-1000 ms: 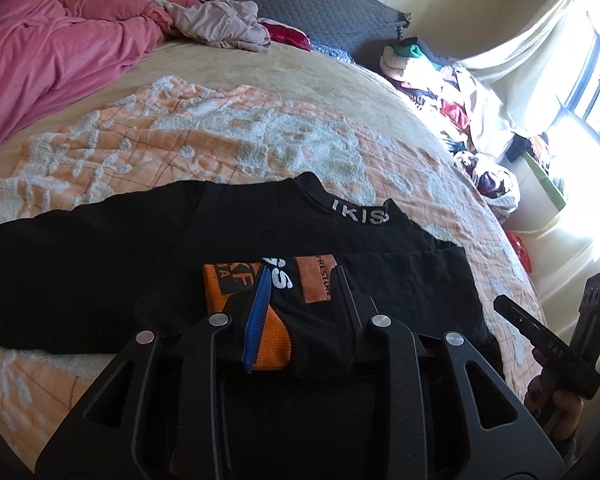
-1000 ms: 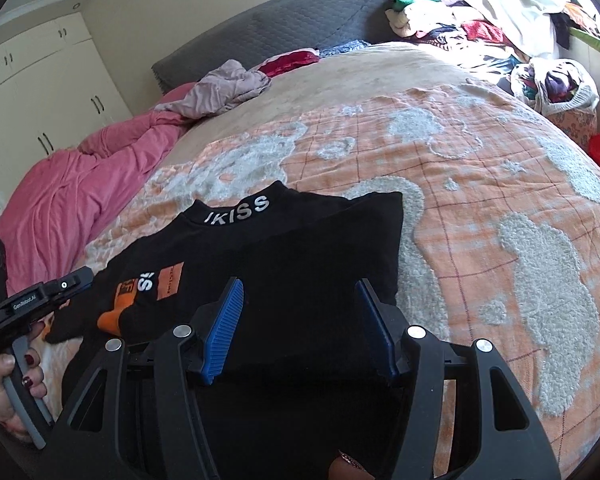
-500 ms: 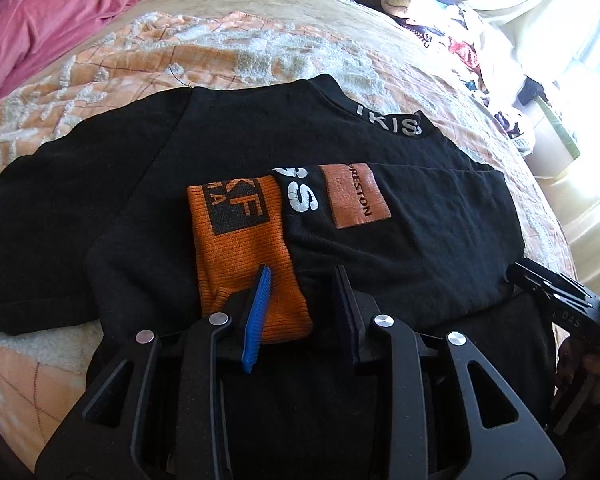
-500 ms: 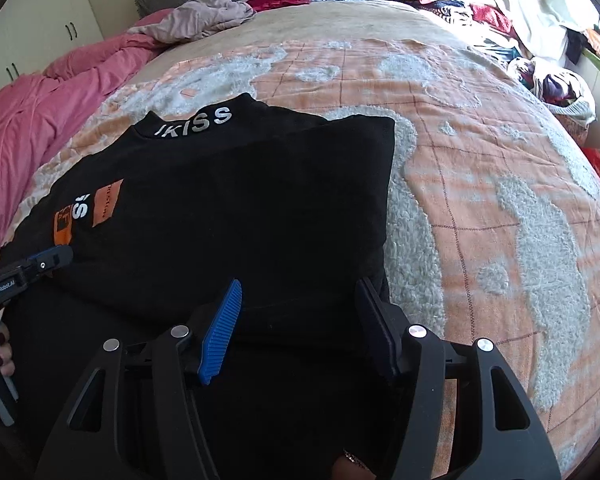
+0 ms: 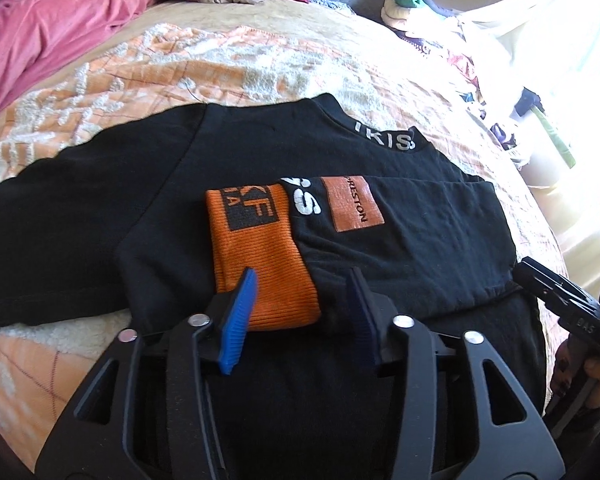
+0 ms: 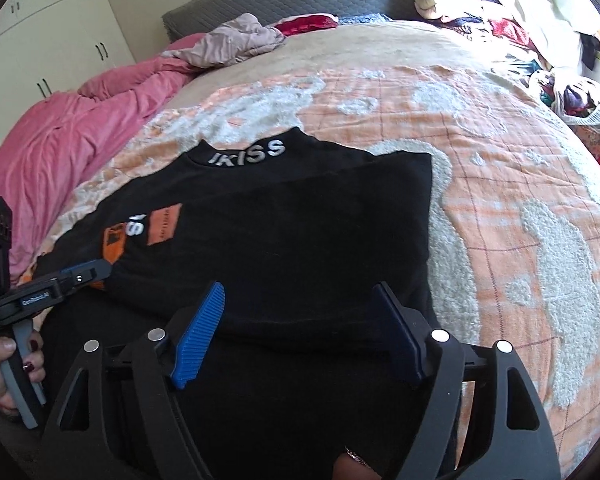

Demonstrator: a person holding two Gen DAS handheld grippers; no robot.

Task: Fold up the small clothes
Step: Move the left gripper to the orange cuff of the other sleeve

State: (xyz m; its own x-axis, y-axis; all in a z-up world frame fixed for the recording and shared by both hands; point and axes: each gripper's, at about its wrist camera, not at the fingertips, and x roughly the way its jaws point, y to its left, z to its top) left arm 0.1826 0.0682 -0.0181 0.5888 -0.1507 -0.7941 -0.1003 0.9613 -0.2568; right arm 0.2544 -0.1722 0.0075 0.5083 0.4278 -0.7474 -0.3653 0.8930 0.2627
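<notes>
A black shirt (image 5: 260, 160) with a lettered collar lies flat on the bedspread, also in the right wrist view (image 6: 300, 220). Its sleeve is folded across the chest, and the sleeve's orange cuff (image 5: 256, 256) lies on top. My left gripper (image 5: 301, 280) hovers over that cuff, jaws opening. The cuff's end lies between the pads, which do not press on it. My right gripper (image 6: 299, 288) stands over the folded right side of the shirt, jaws opening wide, with black cloth lying loose between the fingers. Each gripper shows at the edge of the other's view, held by a hand.
An orange and white bedspread (image 6: 500, 208) covers the bed. A pink blanket (image 6: 72, 136) and a crumpled beige garment (image 6: 236, 42) lie at the far left. A heap of clothes (image 6: 500, 20) sits at the far right. White wardrobes (image 6: 40, 32) stand behind.
Both grippers' jaws have spread wider and let the cloth go. The folded sleeve and side now lie flat on the shirt. Both grippers have sunk closer to it.
</notes>
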